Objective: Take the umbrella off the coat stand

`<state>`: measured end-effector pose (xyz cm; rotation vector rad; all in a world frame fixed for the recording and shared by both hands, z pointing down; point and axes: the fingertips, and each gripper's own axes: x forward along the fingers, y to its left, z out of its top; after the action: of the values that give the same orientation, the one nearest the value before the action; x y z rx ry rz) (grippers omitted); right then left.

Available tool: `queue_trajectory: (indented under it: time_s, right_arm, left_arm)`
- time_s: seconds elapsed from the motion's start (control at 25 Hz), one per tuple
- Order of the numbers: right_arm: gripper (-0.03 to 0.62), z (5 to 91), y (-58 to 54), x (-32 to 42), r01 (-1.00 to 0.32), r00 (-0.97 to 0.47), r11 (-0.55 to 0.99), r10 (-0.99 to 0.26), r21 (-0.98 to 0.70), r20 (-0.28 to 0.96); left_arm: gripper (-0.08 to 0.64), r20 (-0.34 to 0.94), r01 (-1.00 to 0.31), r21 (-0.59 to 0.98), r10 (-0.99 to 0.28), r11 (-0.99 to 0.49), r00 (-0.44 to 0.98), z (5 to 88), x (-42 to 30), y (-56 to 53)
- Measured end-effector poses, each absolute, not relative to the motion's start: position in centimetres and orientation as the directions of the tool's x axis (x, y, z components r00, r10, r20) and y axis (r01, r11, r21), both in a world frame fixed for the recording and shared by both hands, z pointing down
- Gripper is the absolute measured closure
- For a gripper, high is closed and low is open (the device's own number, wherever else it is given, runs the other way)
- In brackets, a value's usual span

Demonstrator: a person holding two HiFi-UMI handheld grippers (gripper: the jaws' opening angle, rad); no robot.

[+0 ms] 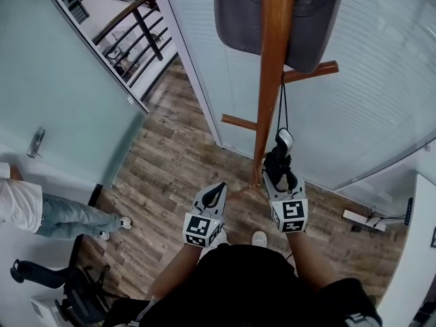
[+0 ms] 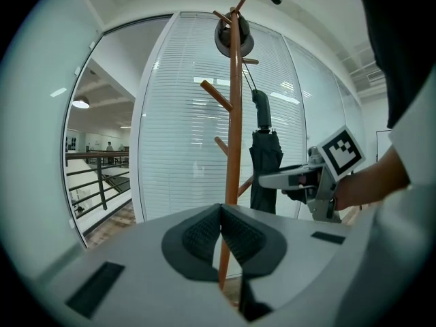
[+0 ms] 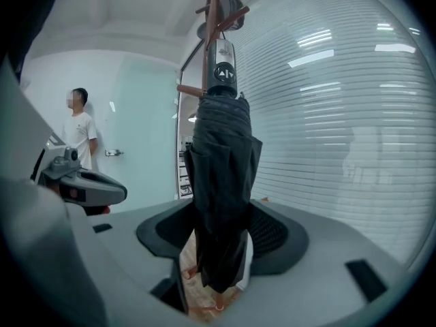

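Black umbrella [image 3: 219,182] is clamped by the right gripper [image 3: 221,234], centre frame. The left gripper [image 2: 221,230] is held closed, empty.

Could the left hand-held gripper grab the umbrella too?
Probably yes. The umbrella hangs right of the coat stand, and the left hand-held gripper could pass beside the pole. Its jaws are shut, so they must open first. The right hand-held gripper grips the umbrella.
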<state>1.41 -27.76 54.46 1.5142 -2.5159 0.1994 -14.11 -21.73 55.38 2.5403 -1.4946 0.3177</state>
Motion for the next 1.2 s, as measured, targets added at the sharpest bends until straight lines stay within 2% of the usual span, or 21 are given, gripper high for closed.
queue_trajectory:
  time_s: [0.88,1.2]
  right_arm:
    - [0.348,36.2,-27.8,2.8,-0.884,-0.461,0.467,-0.879,-0.027,-0.121]
    - [0.347,30.9,-28.6,4.9,-0.898,-0.428,0.439,-0.879,-0.010,-0.211]
  left_arm:
    - [0.549,0.245,-0.851,0.043,-0.820,-0.523,0.517,54.3,-13.1,-21.5]
    - [0.549,0.230,-0.842,0.040,-0.815,-0.538,0.532,53.6,-12.5,-22.2]
